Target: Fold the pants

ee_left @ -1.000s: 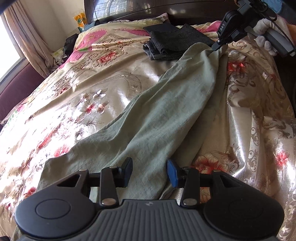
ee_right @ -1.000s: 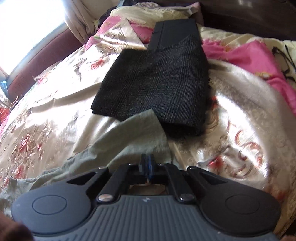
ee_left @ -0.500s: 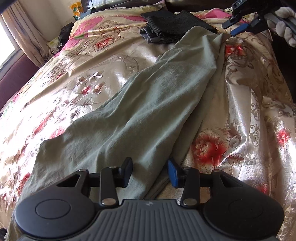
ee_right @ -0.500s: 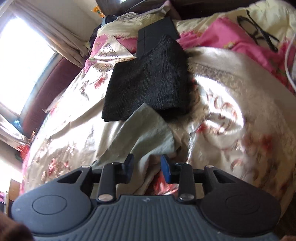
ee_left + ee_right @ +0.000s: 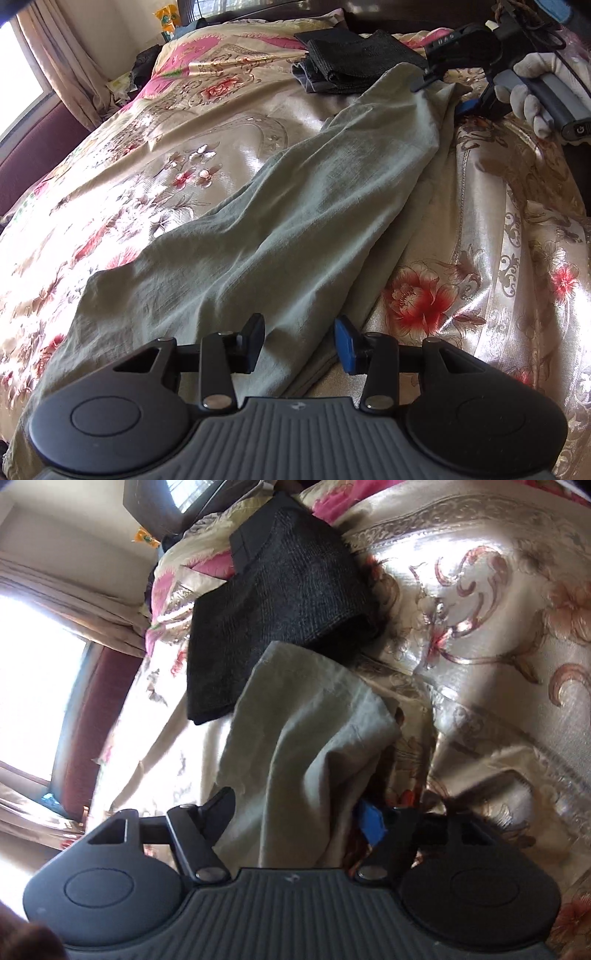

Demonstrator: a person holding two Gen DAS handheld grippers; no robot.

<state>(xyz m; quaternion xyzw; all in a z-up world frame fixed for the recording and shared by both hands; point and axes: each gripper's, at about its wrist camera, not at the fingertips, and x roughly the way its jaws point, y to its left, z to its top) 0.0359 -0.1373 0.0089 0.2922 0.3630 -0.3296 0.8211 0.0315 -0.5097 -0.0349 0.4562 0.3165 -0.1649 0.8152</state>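
Observation:
Grey-green pants lie stretched along the flowered bedspread, one leg laid over the other. My left gripper is open and sits over the pants' near end, with cloth between its jaws. My right gripper is open at the far end, tilted, with the pants' far end between its fingers. It also shows in the left wrist view, held by a gloved hand.
A stack of folded dark clothes lies just beyond the pants' far end, touching them in the right wrist view. A window and curtain are at the left. The dark headboard stands behind.
My right gripper has let go of the pants' far end, opened wide, and rolled sideways around that end. My left gripper has stayed open over the near end.

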